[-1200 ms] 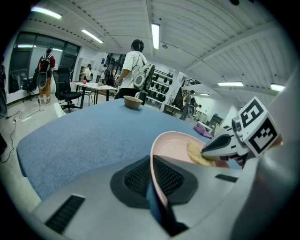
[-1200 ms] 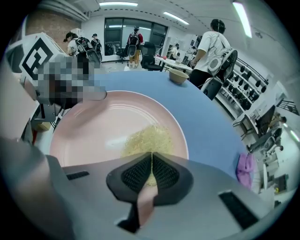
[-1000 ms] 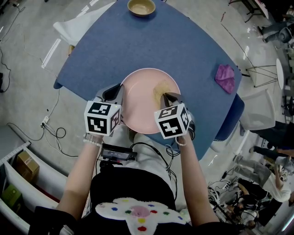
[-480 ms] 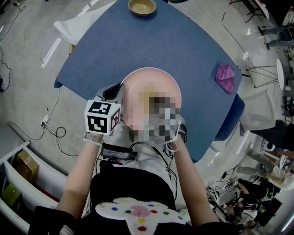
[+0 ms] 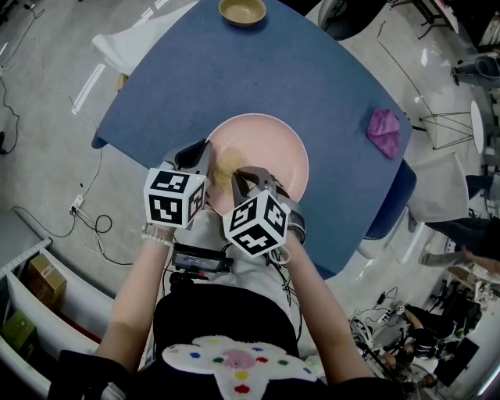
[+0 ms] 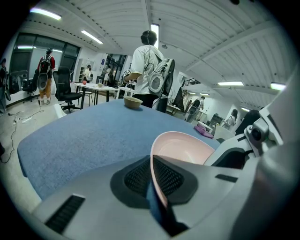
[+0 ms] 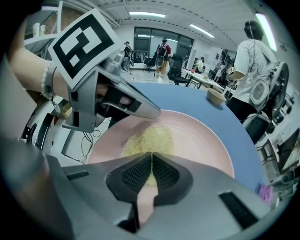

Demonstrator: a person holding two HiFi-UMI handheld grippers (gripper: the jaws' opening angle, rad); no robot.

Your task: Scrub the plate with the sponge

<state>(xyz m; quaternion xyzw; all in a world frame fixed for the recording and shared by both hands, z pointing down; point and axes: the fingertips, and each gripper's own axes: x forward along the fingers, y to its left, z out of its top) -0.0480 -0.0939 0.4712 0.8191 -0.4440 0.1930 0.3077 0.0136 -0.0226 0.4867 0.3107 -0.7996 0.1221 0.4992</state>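
A pink plate (image 5: pixel 273 148) lies at the near edge of the blue table (image 5: pixel 234 70). My left gripper (image 5: pixel 200 162) is shut on the plate's left rim; in the left gripper view the rim (image 6: pixel 157 180) runs between the jaws (image 6: pixel 152 164). My right gripper (image 5: pixel 239 178) hovers over the plate's left half, close beside the left gripper, shut on a thin yellowish sponge (image 5: pixel 226 169). The right gripper view shows the sponge (image 7: pixel 150 138) spread flat on the plate (image 7: pixel 201 145) ahead of the shut jaws (image 7: pixel 152 165), with the left gripper (image 7: pixel 140 107) just beyond it.
A tan bowl (image 5: pixel 242 11) stands at the table's far edge. A purple cloth (image 5: pixel 383 131) lies near the right edge. White chairs (image 5: pixel 437 195) stand to the right. A person (image 6: pixel 149 70) stands beyond the far side of the table.
My right gripper has slid the sponge leftward across the plate, from its right half to its left half. The left gripper and plate have stayed in place.
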